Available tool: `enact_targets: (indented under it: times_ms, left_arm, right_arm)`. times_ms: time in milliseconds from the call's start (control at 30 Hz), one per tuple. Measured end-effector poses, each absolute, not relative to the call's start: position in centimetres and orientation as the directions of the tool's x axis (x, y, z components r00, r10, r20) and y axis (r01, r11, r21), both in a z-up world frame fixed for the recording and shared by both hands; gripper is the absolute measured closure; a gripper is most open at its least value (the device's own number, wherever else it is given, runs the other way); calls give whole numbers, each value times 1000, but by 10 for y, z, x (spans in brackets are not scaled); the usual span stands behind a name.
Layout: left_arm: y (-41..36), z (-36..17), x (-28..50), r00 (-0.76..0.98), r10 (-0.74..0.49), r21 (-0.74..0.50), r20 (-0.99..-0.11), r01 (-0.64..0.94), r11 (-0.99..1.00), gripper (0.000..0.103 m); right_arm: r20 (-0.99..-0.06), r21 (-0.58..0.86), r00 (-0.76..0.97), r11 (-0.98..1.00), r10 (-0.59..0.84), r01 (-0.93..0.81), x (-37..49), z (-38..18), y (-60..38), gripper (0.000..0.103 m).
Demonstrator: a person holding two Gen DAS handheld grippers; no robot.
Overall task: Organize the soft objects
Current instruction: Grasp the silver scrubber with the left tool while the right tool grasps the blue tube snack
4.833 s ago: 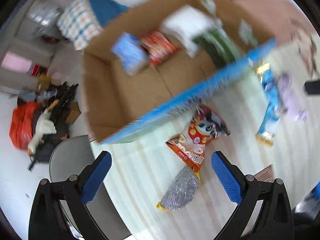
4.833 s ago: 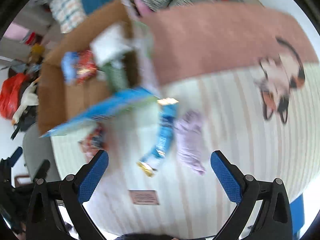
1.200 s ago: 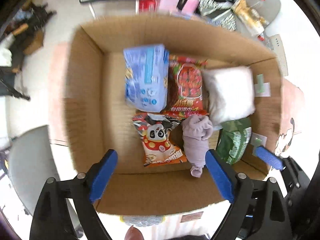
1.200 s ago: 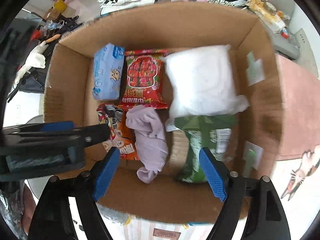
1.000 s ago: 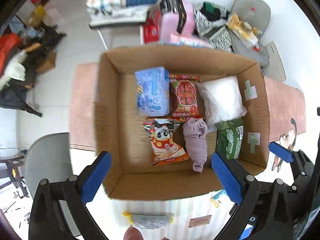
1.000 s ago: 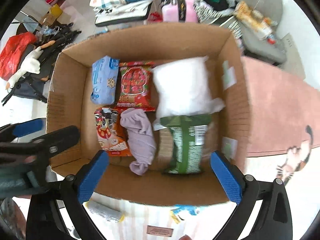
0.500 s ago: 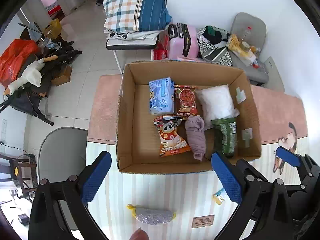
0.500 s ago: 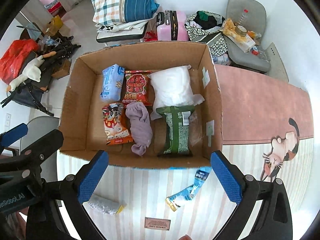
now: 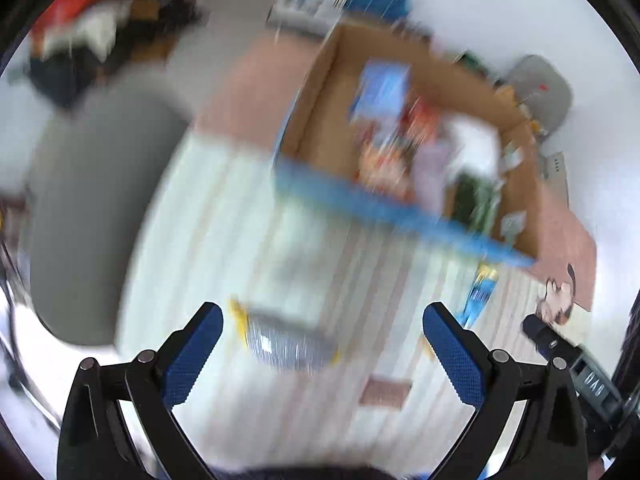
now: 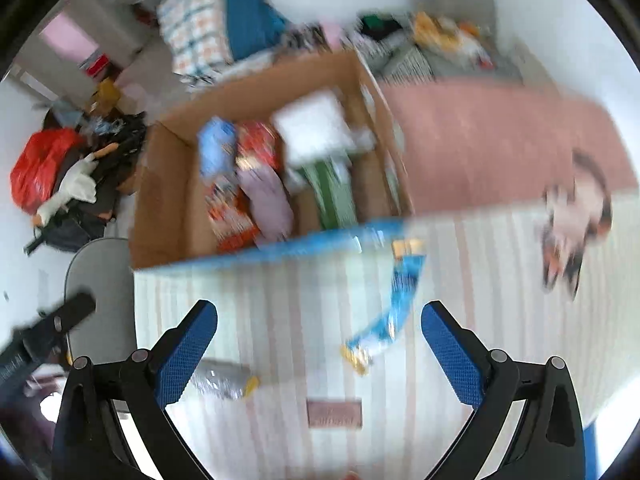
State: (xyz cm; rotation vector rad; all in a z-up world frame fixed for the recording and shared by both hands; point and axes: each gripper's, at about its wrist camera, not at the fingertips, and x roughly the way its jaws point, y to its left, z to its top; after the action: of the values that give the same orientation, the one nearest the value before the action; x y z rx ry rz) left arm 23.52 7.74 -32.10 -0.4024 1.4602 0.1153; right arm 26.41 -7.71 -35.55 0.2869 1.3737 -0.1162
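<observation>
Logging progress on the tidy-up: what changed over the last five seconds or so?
The panda snack bag and the lilac cloth left the striped mat and now lie in the cardboard box. Both grippers, left and right, swung back from over the box, open and empty. The silver pack and blue packet stay on the mat.

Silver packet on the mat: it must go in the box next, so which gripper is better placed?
Left. The silver packet lies between the left gripper's open jaws; the right gripper points nearer the blue packet.

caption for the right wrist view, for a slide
Open right gripper above a striped cloth, blue packet and silver packet outside the filled cardboard box.
</observation>
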Motion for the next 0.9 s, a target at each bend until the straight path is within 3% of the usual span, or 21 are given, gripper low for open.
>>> enact_targets:
  times_ms: [33,133,367,467,500,567,633,833,900]
  left_arm:
    - [83,-340,229,78,-171,-187,-982,-339,922,11]
    - [98,-389,215,-26,-223,-191,-975,-422,886,22]
    - [106,-467,204,-131,-407,-248,-904,-615,749,22]
    - [101,-482,203,-146,-414,-225,-899,-657,720,23]
    - [97,-484,204,-155,-397,-206,-905,-656,726,23]
    - [87,-488,210,-178,-364,-180,-915,-626,759,34]
    - [76,-487,217,-189,-312,-155,-931,-569,807,36]
    - [27,-475,238,-169,-42,-4,-985,-220,975,38]
    - [7,-474,240,-147,42,54,-988,-82,995,39]
  right_arm:
    - [-981,139,172,952,94,274,259,-368,-84,0]
    - [-987,154,105,924,125,350,245,-404,-101,0]
    - [-992,125,73,895,104,428,244,-456,-114,0]
    - [-996,92,48,897,78,432,256,-475,-112,1]
    - [-997,81,37,896,72,436,260,-482,-112,4]
    - [-998,56,13,898,55,437,265,-497,-112,10]
    - [-999,30,-16,903,41,429,269,-510,-111,29]
    - [-998,-32,-67,935,-9,353,266,-523,-106,61]
    - [-996,-35,-87,951,-9,307,261,-524,-102,66]
